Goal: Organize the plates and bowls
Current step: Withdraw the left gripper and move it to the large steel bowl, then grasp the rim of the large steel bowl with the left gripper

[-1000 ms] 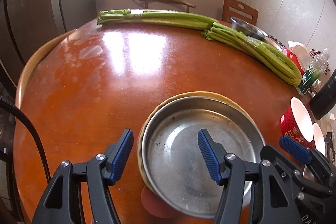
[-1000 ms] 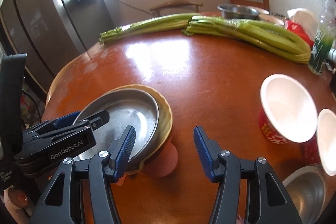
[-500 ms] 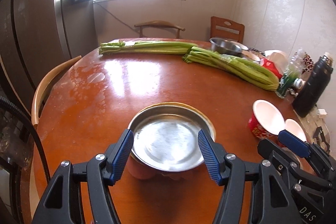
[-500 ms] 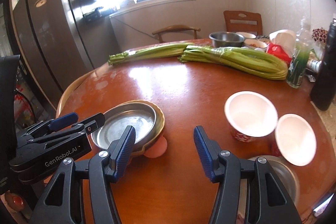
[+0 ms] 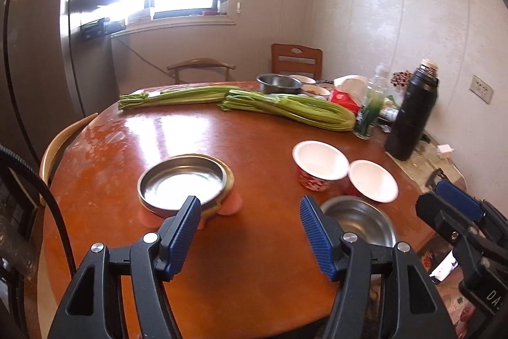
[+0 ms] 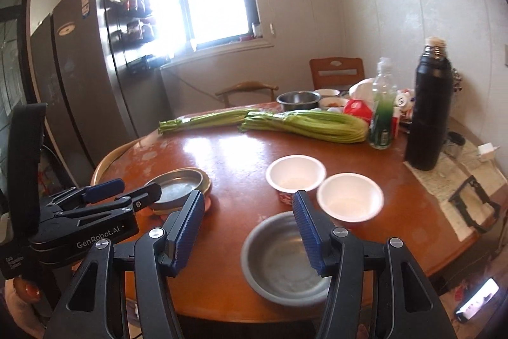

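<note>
The round wooden table (image 5: pixel 254 148) carries everything. A steel plate (image 5: pixel 181 183) sits inside a yellow-rimmed plate (image 5: pixel 229 180), and this stack lies on pink discs (image 5: pixel 231 205) on the near left part of the table; the steel plate holds nothing. On the near right part of the table stand two red paper bowls with white insides (image 6: pixel 295 172) (image 6: pixel 349 196), touching each other, both with nothing inside. Just in front of them, at the near edge of the table, lies a steel bowl (image 6: pixel 285 256), also with nothing in it. At the far side of the table is a steel pot (image 6: pixel 297 100); I cannot tell what it contains.

The left gripper (image 5: pixel 250 234) has its jaws apart and grips nothing; the plate stack is just beyond its left finger, not touching. The right gripper (image 6: pixel 249 232) is likewise parted and holds nothing; the steel bowl lies under its right finger.
</note>
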